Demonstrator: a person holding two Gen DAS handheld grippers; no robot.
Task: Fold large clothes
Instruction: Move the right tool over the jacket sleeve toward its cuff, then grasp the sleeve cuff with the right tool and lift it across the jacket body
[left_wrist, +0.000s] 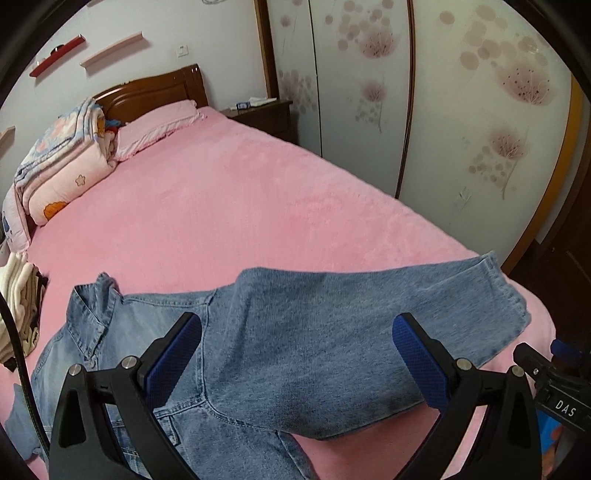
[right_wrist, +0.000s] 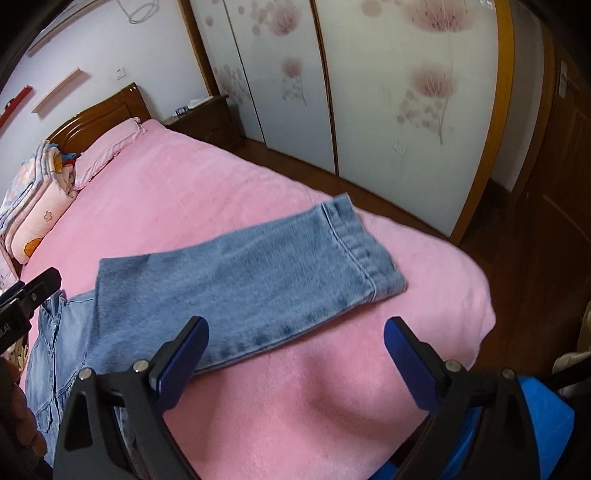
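A light blue denim jacket (left_wrist: 122, 343) lies on the pink bed (left_wrist: 221, 206), collar (left_wrist: 96, 295) to the left and one sleeve (left_wrist: 369, 295) stretched out right, ending in a cuff (left_wrist: 498, 291). My left gripper (left_wrist: 297, 325) hovers open over the sleeve's upper part beside the shoulder seam, blue pads (left_wrist: 173, 354) wide apart and holding nothing. In the right wrist view the sleeve (right_wrist: 258, 273) runs up to its cuff (right_wrist: 362, 251). My right gripper (right_wrist: 295, 328) is open over the sleeve's near edge and the bare cover, nothing between its fingers.
A folded floral quilt (left_wrist: 62, 166) and pink pillow (left_wrist: 155, 125) lie by the wooden headboard (left_wrist: 155, 88). A stack of folded clothes (left_wrist: 18, 314) sits at the bed's left edge. Wardrobe doors (left_wrist: 461, 110) and a nightstand (left_wrist: 266, 114) stand beyond the bed's far side.
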